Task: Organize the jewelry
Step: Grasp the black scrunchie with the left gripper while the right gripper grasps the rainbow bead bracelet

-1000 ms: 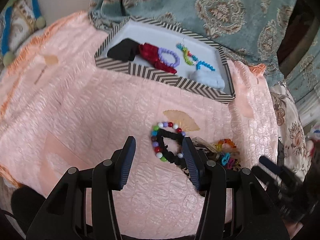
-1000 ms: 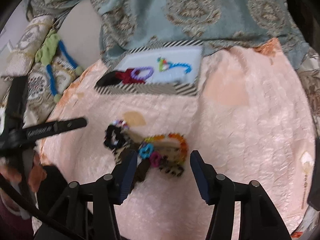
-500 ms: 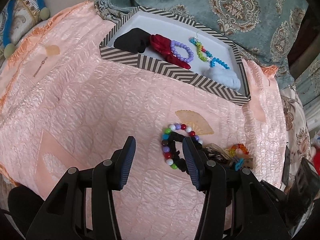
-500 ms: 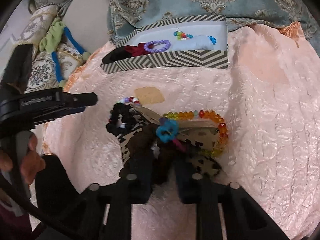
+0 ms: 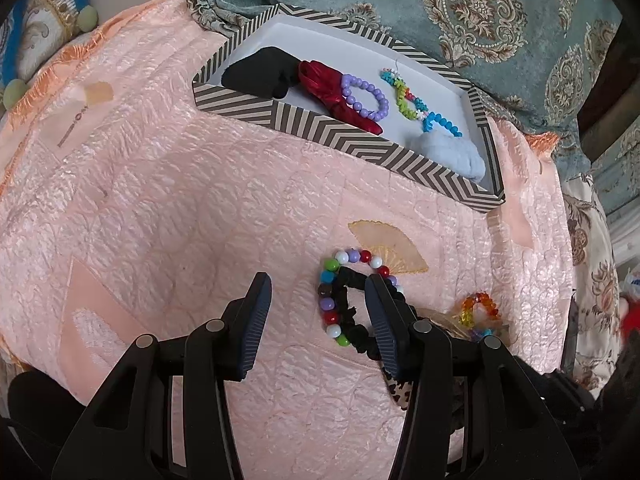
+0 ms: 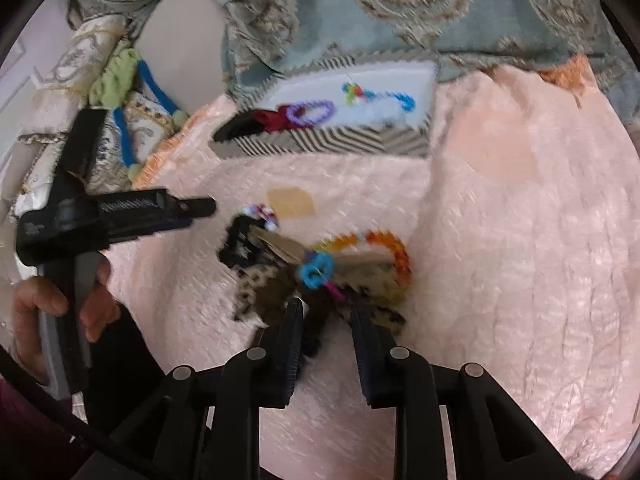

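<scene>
A chevron-striped tray (image 5: 320, 130) on the pink bedspread holds a black scrunchie (image 5: 260, 70), a red scrunchie (image 5: 328, 88), a purple bead bracelet (image 5: 366, 96), a multicolour bead chain (image 5: 416, 100) and a pale blue scrunchie (image 5: 452, 156). In front lies a pile: a multicolour bead bracelet (image 5: 340, 296), a black scrunchie (image 5: 352, 320), an orange bead bracelet (image 6: 396, 252) and a leopard-print scrunchie (image 6: 256, 288). My left gripper (image 5: 316, 320) is open, just left of the pile. My right gripper (image 6: 326, 324) is partly open at the pile's near edge, around a dark item I cannot identify; the view is blurred.
The tray also shows in the right wrist view (image 6: 332, 144). Teal patterned pillows (image 5: 460, 12) lie behind it. A cushion with blue and green cords (image 6: 120, 92) sits at far left. The left gripper's body and the hand holding it (image 6: 80, 232) show at left.
The right gripper moved into the pile and closed, and its jaws have now parted somewhat. The left gripper shifted slightly and stayed open.
</scene>
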A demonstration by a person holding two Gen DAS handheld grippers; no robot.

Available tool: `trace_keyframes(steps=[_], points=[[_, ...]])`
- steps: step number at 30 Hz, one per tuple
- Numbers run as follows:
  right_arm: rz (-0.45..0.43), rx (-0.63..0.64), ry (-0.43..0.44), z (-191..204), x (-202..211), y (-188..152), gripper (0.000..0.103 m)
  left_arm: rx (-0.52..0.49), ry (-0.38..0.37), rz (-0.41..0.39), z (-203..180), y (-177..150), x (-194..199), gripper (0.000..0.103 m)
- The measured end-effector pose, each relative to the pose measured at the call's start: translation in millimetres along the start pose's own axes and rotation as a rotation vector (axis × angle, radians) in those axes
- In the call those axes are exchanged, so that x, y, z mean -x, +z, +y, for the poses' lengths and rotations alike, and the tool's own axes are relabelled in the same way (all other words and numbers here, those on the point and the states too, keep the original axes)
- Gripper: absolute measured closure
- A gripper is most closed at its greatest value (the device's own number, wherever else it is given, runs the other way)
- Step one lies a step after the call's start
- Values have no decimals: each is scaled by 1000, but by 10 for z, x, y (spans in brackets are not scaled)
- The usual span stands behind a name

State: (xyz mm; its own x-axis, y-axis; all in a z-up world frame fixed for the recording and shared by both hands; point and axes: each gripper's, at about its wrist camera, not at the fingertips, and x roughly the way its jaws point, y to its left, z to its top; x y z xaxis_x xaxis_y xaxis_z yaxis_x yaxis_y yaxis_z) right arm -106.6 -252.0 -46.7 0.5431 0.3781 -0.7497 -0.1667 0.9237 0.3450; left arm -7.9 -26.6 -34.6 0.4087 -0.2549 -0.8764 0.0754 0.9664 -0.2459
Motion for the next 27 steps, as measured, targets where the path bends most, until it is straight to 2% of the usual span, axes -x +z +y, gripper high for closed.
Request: trace_keyframes(steps=[5,9,15,19,24,27], points=[[1,90,-32,185,-208,154,80,-2,2,5,-11,4,-17,55],[45,73,-52,77,-434,162,82,-4,2,8,4,19,-10,55],[-51,38,-30,-50,-77,213,82,0,0,19,47,49,-59,55],[-127,-32,-8,-233,208,329,82,-11,0,43,20,25,-137,55],[-158,-79,4,-331,317,371,82,-15,-13,49,-17,43,-149,55],[-166,-79,17,-312,350,373,82,13,6,58,38,69,-191,55]])
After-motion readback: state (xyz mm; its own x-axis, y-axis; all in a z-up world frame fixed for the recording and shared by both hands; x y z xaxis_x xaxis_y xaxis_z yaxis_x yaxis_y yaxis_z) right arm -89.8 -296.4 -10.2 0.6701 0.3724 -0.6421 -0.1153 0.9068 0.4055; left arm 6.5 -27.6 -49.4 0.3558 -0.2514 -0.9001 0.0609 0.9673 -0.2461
